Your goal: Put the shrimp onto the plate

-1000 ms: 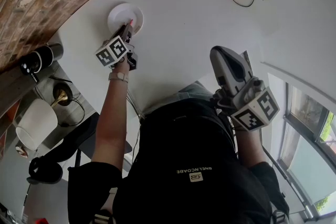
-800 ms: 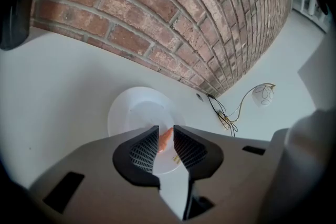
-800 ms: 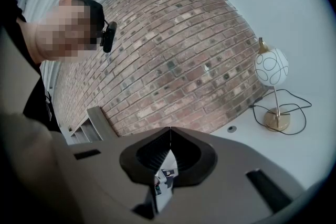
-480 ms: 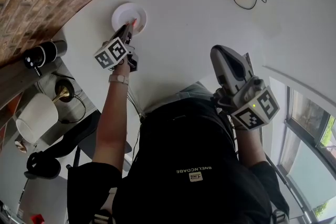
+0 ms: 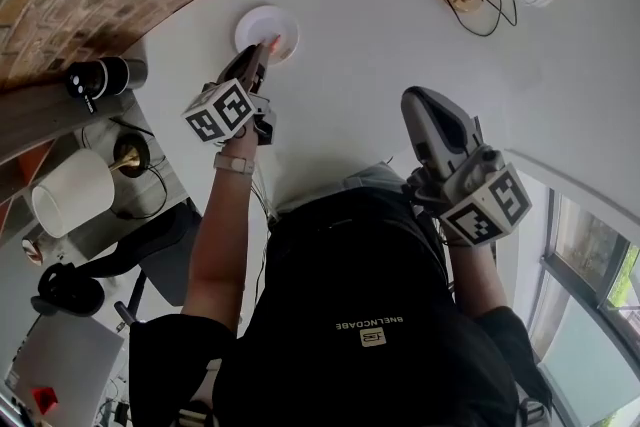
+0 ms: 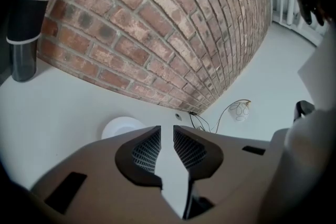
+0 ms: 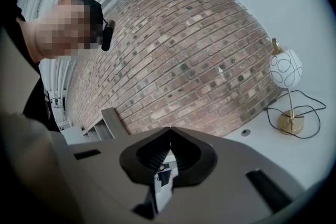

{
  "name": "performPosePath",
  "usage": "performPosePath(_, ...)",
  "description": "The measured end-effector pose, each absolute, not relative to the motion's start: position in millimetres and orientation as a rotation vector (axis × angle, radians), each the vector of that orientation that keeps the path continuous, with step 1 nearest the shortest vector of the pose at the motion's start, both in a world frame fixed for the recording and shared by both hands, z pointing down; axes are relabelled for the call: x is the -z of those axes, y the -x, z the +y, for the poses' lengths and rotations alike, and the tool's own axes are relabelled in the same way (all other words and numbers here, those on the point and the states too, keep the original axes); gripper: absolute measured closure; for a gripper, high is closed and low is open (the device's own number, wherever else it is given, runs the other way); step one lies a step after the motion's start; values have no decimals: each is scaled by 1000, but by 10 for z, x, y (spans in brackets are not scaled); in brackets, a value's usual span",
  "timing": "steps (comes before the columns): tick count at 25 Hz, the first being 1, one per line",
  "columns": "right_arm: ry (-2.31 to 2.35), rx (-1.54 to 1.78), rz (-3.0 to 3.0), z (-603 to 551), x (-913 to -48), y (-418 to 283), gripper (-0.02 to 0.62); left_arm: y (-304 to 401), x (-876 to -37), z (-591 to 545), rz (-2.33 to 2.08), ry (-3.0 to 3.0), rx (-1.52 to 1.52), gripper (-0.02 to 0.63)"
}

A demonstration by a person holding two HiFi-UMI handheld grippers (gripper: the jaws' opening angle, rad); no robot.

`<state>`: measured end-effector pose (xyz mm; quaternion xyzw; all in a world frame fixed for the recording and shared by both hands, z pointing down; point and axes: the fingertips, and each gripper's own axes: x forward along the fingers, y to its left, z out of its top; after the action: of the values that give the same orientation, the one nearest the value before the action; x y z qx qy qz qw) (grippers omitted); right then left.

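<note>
Your left gripper (image 5: 258, 56) is at the plate (image 5: 250, 18), which sits toward 11 o'clock in the head view on the white table (image 5: 380, 45). Its jaws stand a narrow slot apart with nothing between them. Only bare table shows through the gap, and in the left gripper view the plate (image 6: 118, 127) lies off at 10 o'clock of the jaws.

The shrimp (image 5: 272, 42) shows only as a small orange spot at about 5 o'clock on the plate, just beyond your left fingertips. Whether it lies fully inside the rim is too small to tell.

Your right gripper (image 5: 418, 105) is held well away at 3 o'clock, its jaws closed tip to tip on nothing.

By the look of it, the placing step is at its end. Your next move is a clean retreat: lift the left gripper straight off toward 6 o'clock, keeping the jaws parted so that neither one drags the shrimp back over the rim.
</note>
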<state>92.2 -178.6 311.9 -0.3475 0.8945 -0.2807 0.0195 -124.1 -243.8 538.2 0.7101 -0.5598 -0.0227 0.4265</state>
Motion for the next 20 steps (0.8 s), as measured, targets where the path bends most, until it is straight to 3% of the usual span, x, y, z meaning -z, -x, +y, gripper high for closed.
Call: performPosePath(20,775,818,2877,-1402,-2878,-515,592,1357,-3898,-1642,-1508,-1951,259,538)
